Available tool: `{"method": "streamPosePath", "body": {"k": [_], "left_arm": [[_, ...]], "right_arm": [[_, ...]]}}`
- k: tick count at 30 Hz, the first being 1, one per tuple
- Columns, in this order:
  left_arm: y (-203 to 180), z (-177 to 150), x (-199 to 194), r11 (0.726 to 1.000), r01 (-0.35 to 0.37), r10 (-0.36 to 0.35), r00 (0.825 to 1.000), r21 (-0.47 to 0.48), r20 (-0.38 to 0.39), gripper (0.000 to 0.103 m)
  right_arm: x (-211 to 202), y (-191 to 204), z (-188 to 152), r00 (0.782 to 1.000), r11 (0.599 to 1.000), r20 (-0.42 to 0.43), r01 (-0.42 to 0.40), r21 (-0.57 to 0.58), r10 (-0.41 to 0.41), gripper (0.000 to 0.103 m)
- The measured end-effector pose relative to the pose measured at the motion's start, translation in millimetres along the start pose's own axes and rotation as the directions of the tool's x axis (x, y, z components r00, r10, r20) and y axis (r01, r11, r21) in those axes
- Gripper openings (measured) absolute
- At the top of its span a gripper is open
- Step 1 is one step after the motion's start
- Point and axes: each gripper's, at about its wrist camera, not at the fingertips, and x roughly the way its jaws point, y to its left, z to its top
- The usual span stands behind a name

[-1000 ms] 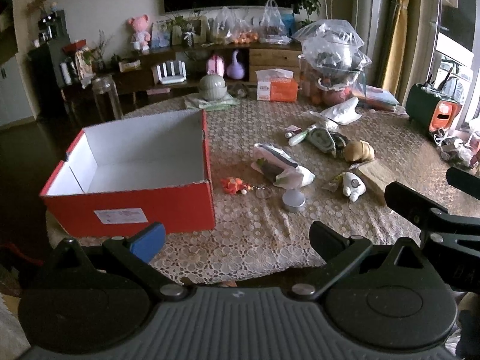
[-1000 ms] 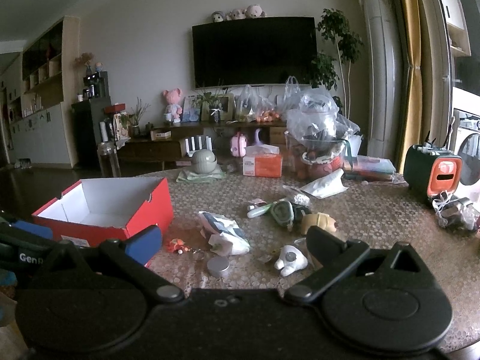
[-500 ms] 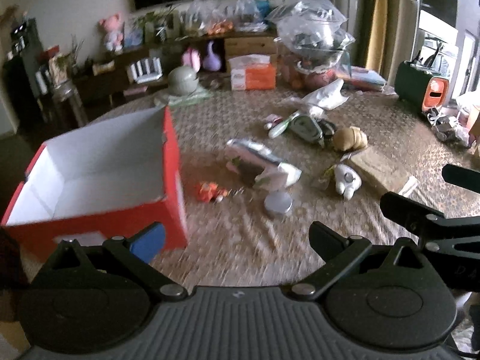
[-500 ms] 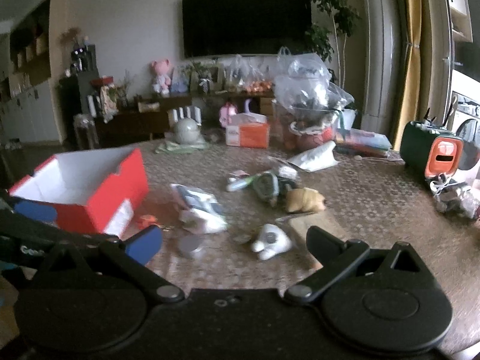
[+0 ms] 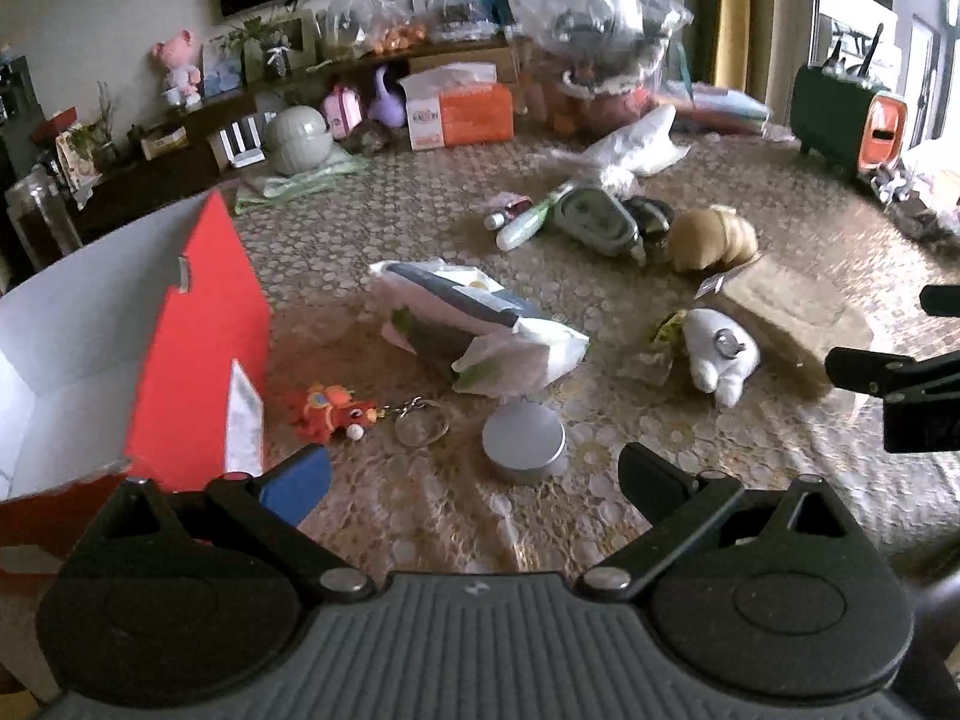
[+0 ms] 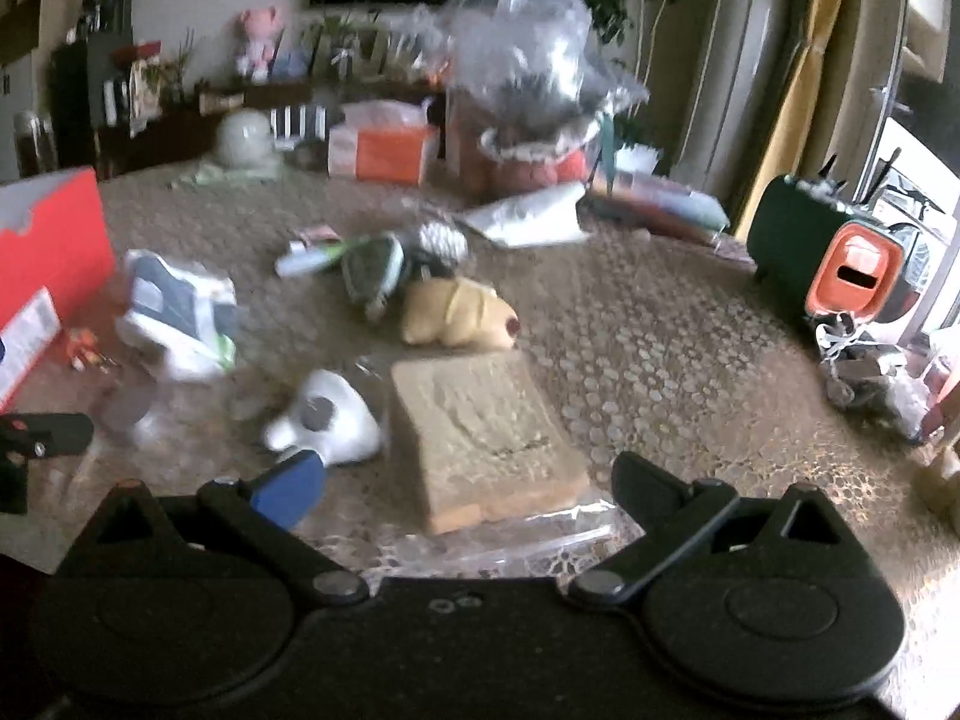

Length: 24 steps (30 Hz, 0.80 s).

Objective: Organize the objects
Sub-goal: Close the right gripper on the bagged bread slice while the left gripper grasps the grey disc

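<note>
My table point(image 5: 600, 516) wears a beige lace cloth. On it, at my left, stands the open red box point(image 5: 198, 324); beside it lie a red keychain point(image 5: 333, 411) and a small silver tin point(image 5: 524, 435). A crumpled white packet point(image 5: 474, 324) lies past them. To the right are a white plush toy point(image 5: 717, 357) (touching the wrapped bread slice point(image 6: 486, 432)), a tan plush point(image 6: 456, 312), and farther back an orange tissue box point(image 5: 459, 114).

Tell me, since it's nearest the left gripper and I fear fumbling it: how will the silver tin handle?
The silver tin looks low, round and smooth-walled, so the fingers may slip on it. It lies flat, so it probably slides rather than tips. On edge, it could roll.
</note>
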Motion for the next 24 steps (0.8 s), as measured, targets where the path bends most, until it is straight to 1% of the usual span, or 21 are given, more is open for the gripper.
{"method": "streamPosePath", "body": {"k": [4,6,7,9,11,13,14,16,18,19,20,22,24], "left_arm": [[-4,4,25,1.000,-0.009,0.010,0.999,0.013,-0.037,0.102],[-4,4,34,1.000,-0.003,0.004,0.999,0.009,-0.052,0.102],[-5,4,38,1.000,0.001,-0.001,0.998,0.009,-0.056,0.102],[-6,4,42,1.000,0.005,-0.004,0.998,0.014,-0.058,0.101],[-8,4,45,1.000,0.007,-0.006,0.998,0.017,-0.060,0.095],[-9,5,47,1.000,-0.002,0.003,0.998,0.017,-0.063,0.091],[-10,5,47,1.000,0.007,-0.006,0.998,0.015,-0.065,0.086],[-12,4,48,1.000,0.017,-0.015,0.998,0.023,-0.065,0.082],[-15,3,48,0.999,0.017,-0.015,0.998,0.038,-0.063,0.078],[-16,3,49,0.999,0.019,-0.017,0.998,0.039,-0.059,0.075],[-16,4,49,0.999,0.022,-0.020,0.998,0.039,-0.056,0.069],[-17,5,49,0.999,0.036,-0.033,0.998,0.040,-0.056,0.062],[-19,7,48,0.998,0.033,-0.030,0.998,0.049,-0.057,0.056]], "right_arm": [[25,-5,2,1.000,0.999,-0.025,0.006,-0.040,-0.007,0.102],[37,-9,3,0.999,0.999,-0.047,0.011,-0.045,-0.013,0.101],[42,-11,4,0.998,0.999,-0.058,0.007,-0.041,-0.010,0.101],[51,-18,5,0.997,1.000,-0.072,-0.025,-0.011,0.024,0.101],[56,-24,6,0.995,0.999,-0.083,-0.050,0.019,0.052,0.101],[59,-28,7,0.993,0.996,-0.090,-0.075,0.045,0.079,0.101],[60,-29,7,0.992,0.995,-0.089,-0.090,0.049,0.094,0.101],[60,-28,7,0.988,0.991,-0.084,-0.127,0.028,0.129,0.101],[62,-21,6,0.988,0.991,-0.082,-0.129,-0.021,0.127,0.101],[63,-19,6,0.989,0.992,-0.084,-0.123,-0.040,0.119,0.101],[64,-17,5,0.990,0.992,-0.087,-0.117,-0.051,0.113,0.101],[66,-19,6,0.989,0.992,-0.091,-0.122,-0.041,0.118,0.101],[67,-22,6,0.987,0.991,-0.090,-0.132,-0.017,0.130,0.101]]}}
